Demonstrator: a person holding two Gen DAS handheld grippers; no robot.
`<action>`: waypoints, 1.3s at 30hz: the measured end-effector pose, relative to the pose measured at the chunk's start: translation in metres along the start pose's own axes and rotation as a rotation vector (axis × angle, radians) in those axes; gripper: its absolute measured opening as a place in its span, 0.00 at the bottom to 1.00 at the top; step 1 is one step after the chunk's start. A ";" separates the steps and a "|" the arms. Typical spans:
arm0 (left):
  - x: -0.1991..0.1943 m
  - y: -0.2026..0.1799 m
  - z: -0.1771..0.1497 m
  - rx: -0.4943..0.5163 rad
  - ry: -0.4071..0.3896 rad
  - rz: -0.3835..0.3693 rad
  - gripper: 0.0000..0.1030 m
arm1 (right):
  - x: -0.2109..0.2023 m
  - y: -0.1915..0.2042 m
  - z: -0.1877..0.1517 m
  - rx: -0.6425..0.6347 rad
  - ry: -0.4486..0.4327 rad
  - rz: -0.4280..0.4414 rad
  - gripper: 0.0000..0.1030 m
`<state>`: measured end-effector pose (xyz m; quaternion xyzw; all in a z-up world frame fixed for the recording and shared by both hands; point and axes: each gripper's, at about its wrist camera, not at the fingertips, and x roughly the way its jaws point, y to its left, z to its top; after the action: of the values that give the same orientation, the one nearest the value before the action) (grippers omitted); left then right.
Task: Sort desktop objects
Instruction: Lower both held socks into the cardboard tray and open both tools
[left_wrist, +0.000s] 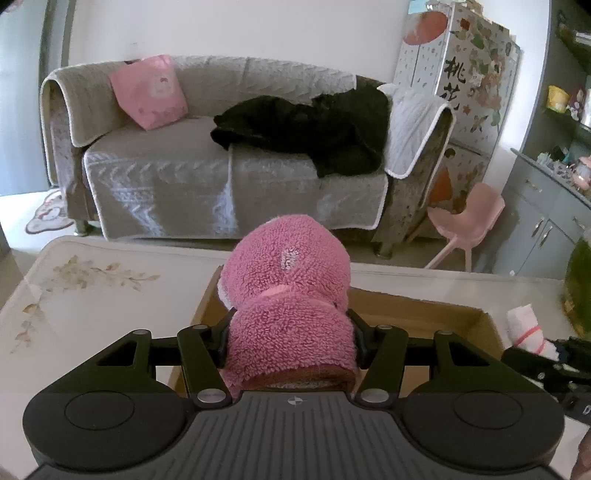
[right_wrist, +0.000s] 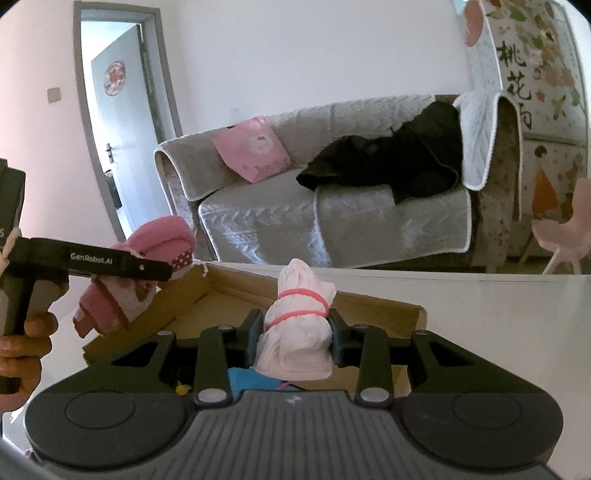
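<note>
My left gripper (left_wrist: 291, 345) is shut on a fluffy pink rolled sock bundle (left_wrist: 288, 280) and holds it above the open cardboard box (left_wrist: 424, 308). The same bundle (right_wrist: 136, 284) and left gripper (right_wrist: 122, 264) show at the left of the right wrist view, at the box's left wall. My right gripper (right_wrist: 295, 332) is shut on a white rolled cloth bundle tied with pink bands (right_wrist: 299, 321), held over the cardboard box (right_wrist: 376, 308). That white bundle (left_wrist: 526, 330) shows at the right edge of the left wrist view. A blue item (right_wrist: 251, 380) lies in the box below.
The box sits on a white table with a floral print (left_wrist: 85, 280). Beyond it stands a grey sofa (left_wrist: 221, 166) with a pink cushion (left_wrist: 149, 92) and black clothing (left_wrist: 314, 129). A pink child's chair (left_wrist: 465, 221) and grey cabinets (left_wrist: 543, 210) are at the right.
</note>
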<state>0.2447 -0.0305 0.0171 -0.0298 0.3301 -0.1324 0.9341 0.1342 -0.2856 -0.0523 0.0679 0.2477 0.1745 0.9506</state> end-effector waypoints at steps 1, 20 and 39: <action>0.002 0.000 -0.001 0.003 0.002 -0.005 0.62 | 0.001 -0.001 0.001 0.001 0.003 -0.001 0.33; 0.058 -0.009 -0.024 0.125 0.156 0.095 0.62 | 0.046 -0.015 0.000 0.031 0.094 0.050 0.34; 0.046 -0.016 -0.051 0.131 0.324 0.078 0.65 | 0.052 -0.002 -0.008 -0.005 0.317 0.035 0.35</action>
<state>0.2430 -0.0563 -0.0485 0.0656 0.4679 -0.1204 0.8731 0.1730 -0.2686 -0.0833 0.0416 0.3930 0.2000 0.8966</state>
